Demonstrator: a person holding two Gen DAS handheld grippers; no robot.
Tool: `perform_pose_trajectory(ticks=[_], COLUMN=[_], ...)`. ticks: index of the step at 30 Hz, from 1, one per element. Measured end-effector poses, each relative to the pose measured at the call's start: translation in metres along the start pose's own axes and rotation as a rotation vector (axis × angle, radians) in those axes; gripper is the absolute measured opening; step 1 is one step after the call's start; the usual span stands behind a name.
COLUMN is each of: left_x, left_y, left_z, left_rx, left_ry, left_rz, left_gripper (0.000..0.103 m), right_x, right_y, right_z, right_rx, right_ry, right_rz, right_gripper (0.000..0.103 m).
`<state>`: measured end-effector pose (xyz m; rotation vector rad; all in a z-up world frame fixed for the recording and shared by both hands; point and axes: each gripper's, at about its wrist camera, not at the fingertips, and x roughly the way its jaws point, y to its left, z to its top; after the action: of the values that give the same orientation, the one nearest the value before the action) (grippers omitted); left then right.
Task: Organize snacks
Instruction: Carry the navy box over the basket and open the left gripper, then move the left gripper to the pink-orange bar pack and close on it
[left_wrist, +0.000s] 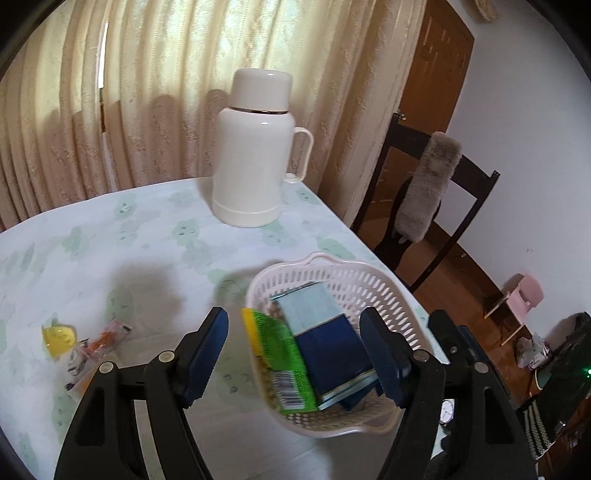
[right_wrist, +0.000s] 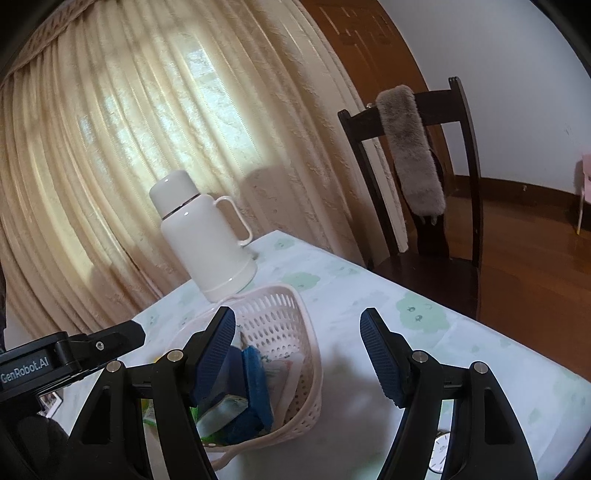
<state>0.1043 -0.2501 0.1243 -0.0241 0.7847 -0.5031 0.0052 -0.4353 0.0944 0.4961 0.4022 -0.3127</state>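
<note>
A pale pink slotted basket (left_wrist: 332, 263) (right_wrist: 280, 295) stands near the table's right edge. Inside lie a blue and light-blue box (left_wrist: 332, 350) (right_wrist: 255, 384) and a green snack packet (left_wrist: 282, 365), which leans on the basket's left rim and looks blurred. My left gripper (left_wrist: 295, 321) hangs open over the basket; its pads touch nothing. My right gripper (right_wrist: 299, 354) is open and empty, just right of the basket. On the tablecloth to the left lie a yellow jelly cup (left_wrist: 57, 338) and an orange-and-white wrapped snack (left_wrist: 107, 339).
A white thermos jug (left_wrist: 255, 158) (right_wrist: 207, 236) stands at the table's far edge before the curtains. A dark wooden chair (left_wrist: 424, 192) (right_wrist: 413, 147) with a grey furry cover is beyond the right edge. A small clock face (right_wrist: 441, 454) lies near the front.
</note>
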Motion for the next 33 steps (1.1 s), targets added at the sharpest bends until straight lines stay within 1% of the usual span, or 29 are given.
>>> perform_pose_trajectory(ticks=[8,15,21,26,30,33], left_x=[-0.014,-0.03,-0.045,-0.054,-0.057,-0.061], left_y=[0.026,0.069,0.103,0.128,0.142,0.151], left_z=[-0.006,-0.014,-0.029,-0.047,-0.063,-0.081], left_rx=[-0.026,-0.097,-0.162,-0.208,-0.229,-0.24], left_ry=[-0.017,-0.024,-0.028,-0.008,0.024,0.051], left_rz=[0.062,0.124,0.173,0.197,0.207,0.222], left_gripper=[0.072,0.072,0.073,0.074,0.074,0.074], right_x=[-0.004,-0.005,-0.006,-0.007,-0.007,-0.007], right_y=[0.01,0.016,0.023,0.031,0.034,0.035], right_z=[-0.001,-0.002,-0.005,-0.008,-0.01,-0.011], right_rx=[-0.052,-0.085,-0.122,-0.162,-0.185,-0.192], right_ry=[-0.023,-0.028,-0.033,-0.036,-0.035,-0.036], right_rz=[0.033,0.054,0.055,0.052,0.047,0.042], right_gripper=[0.071,0.071,0.071,0.071,0.071,0.071])
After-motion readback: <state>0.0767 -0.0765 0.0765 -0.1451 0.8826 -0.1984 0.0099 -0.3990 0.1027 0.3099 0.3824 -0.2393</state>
